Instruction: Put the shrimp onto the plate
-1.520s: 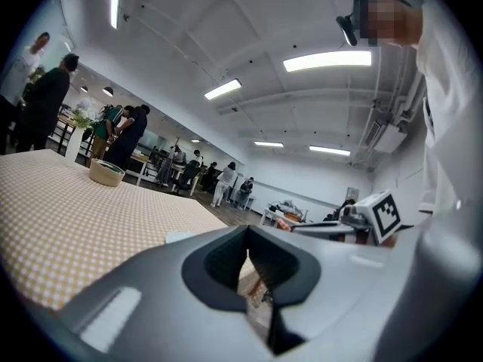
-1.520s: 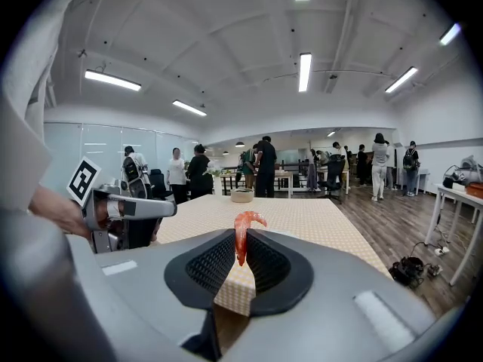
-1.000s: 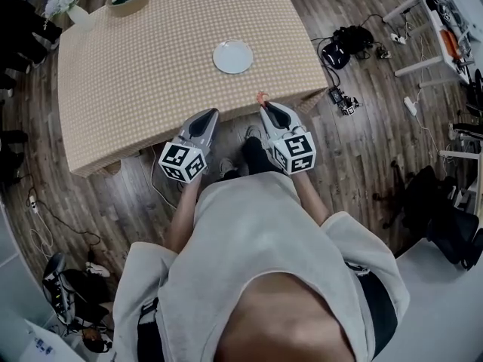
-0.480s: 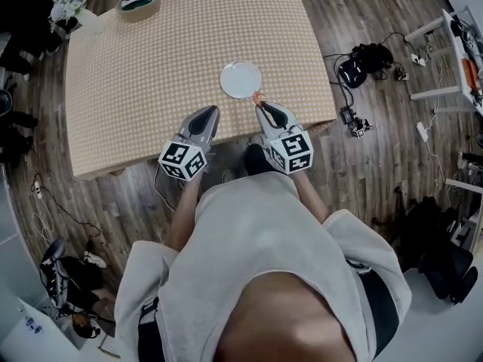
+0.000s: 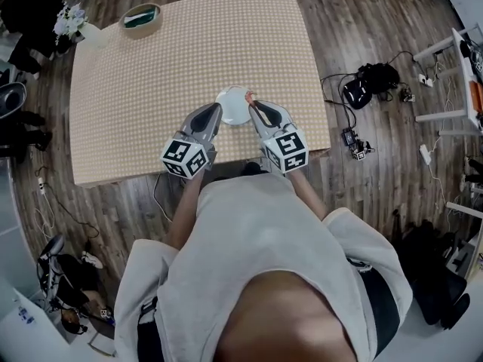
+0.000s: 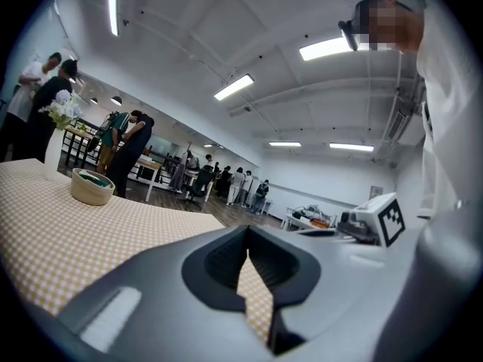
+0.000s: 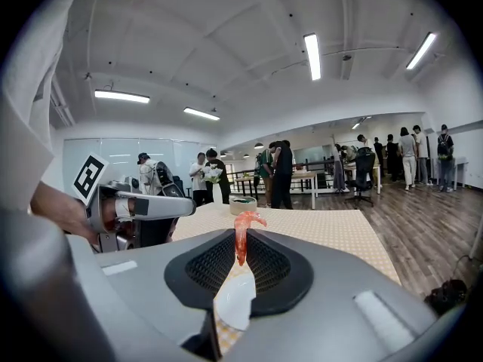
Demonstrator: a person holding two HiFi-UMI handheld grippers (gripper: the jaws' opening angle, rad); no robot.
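Note:
A white plate (image 5: 231, 107) lies on the checked tablecloth (image 5: 151, 89) near the table's front edge. My right gripper (image 5: 250, 101) is shut on an orange shrimp (image 5: 248, 95), which it holds at the plate's right rim. In the right gripper view the shrimp (image 7: 243, 221) stands up between the closed tips of the right gripper (image 7: 242, 249), and the plate (image 7: 234, 302) shows through the gap below. My left gripper (image 5: 217, 111) hovers at the plate's left rim. Seen in its own view, the left gripper (image 6: 247, 230) has its tips together with nothing between them.
A round basket (image 5: 141, 17) and a vase of flowers (image 5: 72, 23) stand at the table's far left corner. Bags and cables (image 5: 364, 89) lie on the wooden floor to the right. Several people stand in the room beyond the table (image 7: 283, 173).
Both grippers have moved forward from the table's front edge to over the table. The right one has carried the shrimp to the plate's rim, and the left one has come up beside the plate.

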